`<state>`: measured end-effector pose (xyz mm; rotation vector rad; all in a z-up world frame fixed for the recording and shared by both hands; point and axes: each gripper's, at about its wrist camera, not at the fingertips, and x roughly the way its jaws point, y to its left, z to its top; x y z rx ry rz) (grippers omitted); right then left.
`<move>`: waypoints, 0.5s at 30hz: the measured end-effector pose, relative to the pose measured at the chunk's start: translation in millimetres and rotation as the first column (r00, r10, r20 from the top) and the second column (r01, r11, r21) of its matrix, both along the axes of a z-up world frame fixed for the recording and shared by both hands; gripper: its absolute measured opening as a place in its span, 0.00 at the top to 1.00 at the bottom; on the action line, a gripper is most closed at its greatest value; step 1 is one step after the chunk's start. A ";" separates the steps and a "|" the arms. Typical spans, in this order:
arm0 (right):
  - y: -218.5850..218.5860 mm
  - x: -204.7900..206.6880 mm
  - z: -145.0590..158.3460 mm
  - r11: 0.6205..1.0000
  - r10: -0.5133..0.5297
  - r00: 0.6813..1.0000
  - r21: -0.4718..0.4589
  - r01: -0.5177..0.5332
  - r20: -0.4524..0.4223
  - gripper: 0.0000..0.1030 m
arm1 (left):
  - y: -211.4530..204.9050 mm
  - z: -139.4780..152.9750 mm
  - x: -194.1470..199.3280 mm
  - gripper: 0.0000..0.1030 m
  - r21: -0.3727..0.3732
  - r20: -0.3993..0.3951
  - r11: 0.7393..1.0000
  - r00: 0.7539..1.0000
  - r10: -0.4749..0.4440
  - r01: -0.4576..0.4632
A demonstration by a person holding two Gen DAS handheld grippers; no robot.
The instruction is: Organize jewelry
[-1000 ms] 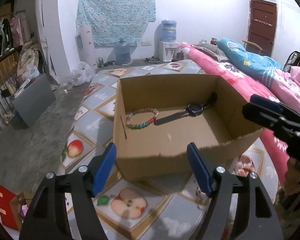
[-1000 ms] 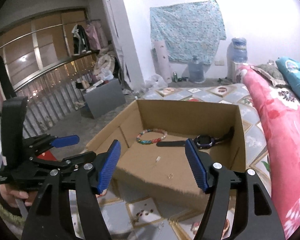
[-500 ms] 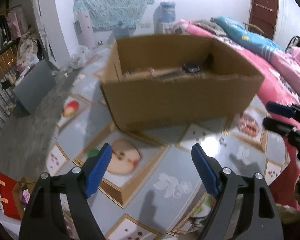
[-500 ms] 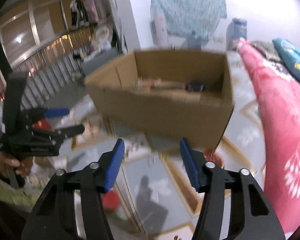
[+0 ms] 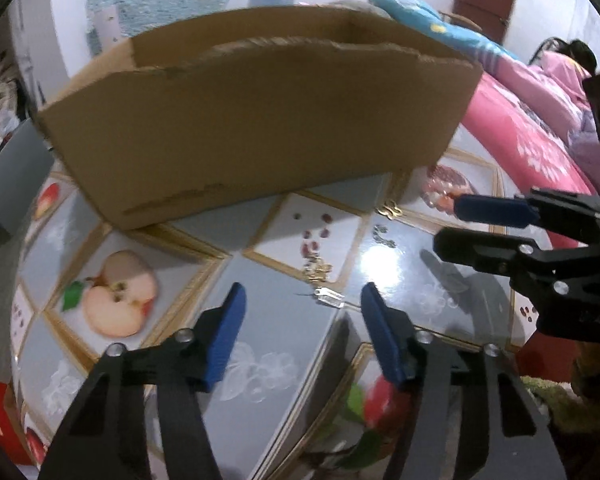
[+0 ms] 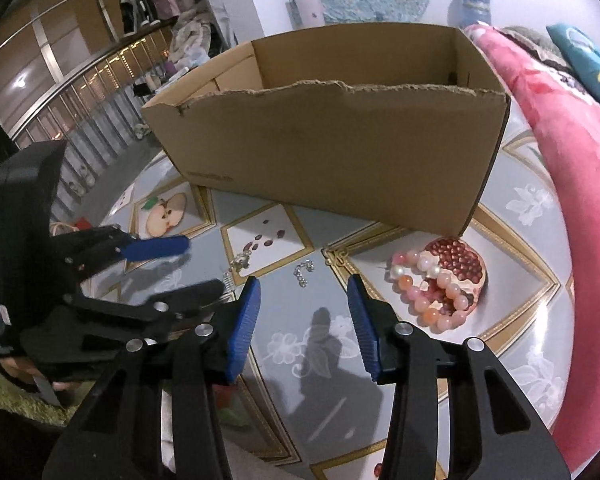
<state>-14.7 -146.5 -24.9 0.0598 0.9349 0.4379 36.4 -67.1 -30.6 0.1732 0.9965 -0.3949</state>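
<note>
Both grippers lowered before cardboard box (image 6: 332, 152), left gripper (image 5: 300, 308) and right gripper (image 6: 304, 292) narrowing, empty, bead bracelet (image 6: 432, 284) beside

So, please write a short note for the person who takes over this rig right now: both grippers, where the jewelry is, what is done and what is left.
Left hand-held gripper: open, empty, jaws just closing, low over the small silver clip.
Right hand-held gripper: open, empty, jaws just closing, low over the silver chain piece.
Pink bead bracelet lies on the tablecloth, right of the right gripper. A gold-silver piece lies near the clip.
Cardboard box stands behind; its inside is hidden now.
Done: cannot tell from here.
Left: all the loose pieces are still outside the box.
</note>
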 end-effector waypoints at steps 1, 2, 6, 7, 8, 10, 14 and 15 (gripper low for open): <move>-0.7 0.3 -0.6 1.000 0.000 1.000 0.003 0.000 -0.003 0.59 | -3.2 -1.6 1.6 0.51 0.001 -0.005 1.000 1.000 -0.007 0.007; -1.0 0.4 -1.0 1.000 -0.001 1.000 0.006 0.001 -0.006 0.59 | -5.6 -3.6 2.4 0.54 0.003 -0.009 1.000 1.000 -0.013 0.013; -4.0 3.7 -4.0 1.000 -0.004 1.000 0.019 0.005 -0.020 0.59 | -18.8 -10.6 2.7 0.67 0.065 0.028 0.997 0.999 -0.042 0.040; -4.7 4.2 -4.6 1.000 -0.005 1.000 0.020 0.005 -0.022 0.59 | -19.7 -10.7 2.6 0.70 0.063 0.028 0.997 0.998 -0.051 0.049; -5.1 4.9 -5.3 1.000 -0.005 1.000 0.021 0.005 -0.023 0.59 | -20.6 -10.9 1.8 0.75 0.066 0.031 0.996 0.998 -0.056 0.054; -6.1 6.3 -6.3 1.000 -0.005 1.000 0.024 0.005 -0.026 0.59 | -21.4 -10.9 0.8 0.83 0.077 0.033 0.995 0.997 -0.069 0.066; -7.7 9.0 -7.6 0.999 -0.006 1.000 0.031 0.007 -0.028 0.59 | -18.3 -9.8 -1.5 0.83 0.096 0.036 0.993 0.997 -0.072 0.068; -8.1 9.5 -7.8 0.999 -0.006 1.000 0.032 0.007 -0.029 0.59 | -17.8 -9.3 -1.4 0.84 0.098 0.035 0.993 0.997 -0.070 0.067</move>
